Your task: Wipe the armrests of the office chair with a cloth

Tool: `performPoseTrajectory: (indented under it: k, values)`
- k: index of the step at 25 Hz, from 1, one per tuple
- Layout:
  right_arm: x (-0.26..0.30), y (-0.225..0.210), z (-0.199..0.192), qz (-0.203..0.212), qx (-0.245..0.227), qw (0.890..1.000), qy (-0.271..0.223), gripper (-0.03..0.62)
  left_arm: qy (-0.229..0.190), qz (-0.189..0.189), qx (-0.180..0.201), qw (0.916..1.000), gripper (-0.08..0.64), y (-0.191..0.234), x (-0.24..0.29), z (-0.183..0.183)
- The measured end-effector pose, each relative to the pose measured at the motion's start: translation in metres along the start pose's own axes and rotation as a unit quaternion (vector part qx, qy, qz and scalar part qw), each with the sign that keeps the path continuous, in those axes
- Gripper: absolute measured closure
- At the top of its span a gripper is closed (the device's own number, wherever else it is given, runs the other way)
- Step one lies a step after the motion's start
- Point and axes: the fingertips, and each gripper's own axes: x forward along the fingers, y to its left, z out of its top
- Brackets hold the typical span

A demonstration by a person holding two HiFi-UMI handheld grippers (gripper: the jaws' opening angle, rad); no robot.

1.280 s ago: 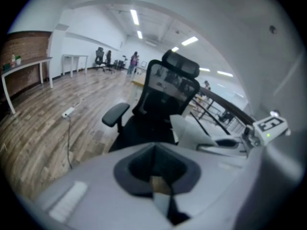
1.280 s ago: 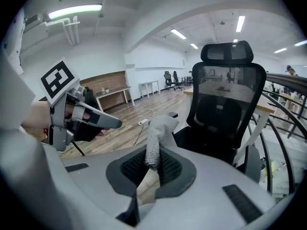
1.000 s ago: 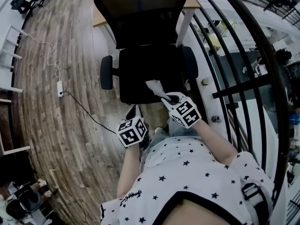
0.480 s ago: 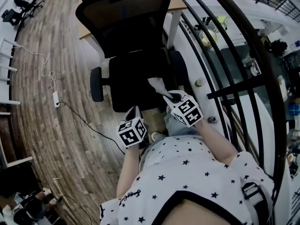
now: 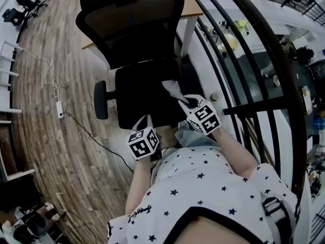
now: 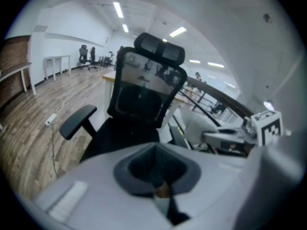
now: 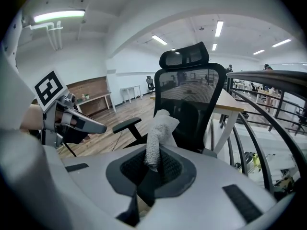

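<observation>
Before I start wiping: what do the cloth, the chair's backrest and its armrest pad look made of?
Cloth: white, nubby woven or knitted fabric, soft enough to fold and droop. Backrest: black mesh, the room behind shows through it. Armrest pad: smooth matte black, probably plastic or firm foam; the look leaves that open.

Brown wood-plank floor on the left, white power strip lying on it, thin black cable trailing off, white cord beyond. Black curved metal railing on the right. Light wooden desk top on a white leg. White-framed tables at left edge. Long ceiling strip lights overhead
</observation>
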Motion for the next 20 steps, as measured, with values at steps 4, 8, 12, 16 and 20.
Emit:
performPoseTrajectory:
  k: [4, 8, 12, 16, 20]
  values:
    - [0.007, -0.025, 0.001, 0.000, 0.000, 1.000, 0.003, 0.561, 0.008, 0.002, 0.002, 1.0000, 0.555, -0.008, 0.017, 0.005]
    - [0.005, -0.049, 0.000, -0.005, -0.001, 1.000, 0.006, 0.561, 0.017, 0.001, 0.006, 0.9998, 0.555, -0.023, 0.029, 0.008]
    - [0.008, -0.077, -0.001, -0.012, 0.001, 1.000, 0.010, 0.561, 0.026, 0.000, 0.012, 0.9996, 0.555, -0.035, 0.044, 0.014]
    - [0.011, -0.103, -0.004, -0.014, -0.001, 1.000, 0.017, 0.561, 0.034, 0.001, 0.013, 0.9993, 0.555, -0.046, 0.058, 0.018]
    - [0.018, -0.126, -0.010, -0.016, -0.005, 0.999, 0.029, 0.561, 0.043, 0.004, 0.011, 0.9990, 0.555, -0.055, 0.071, 0.020]
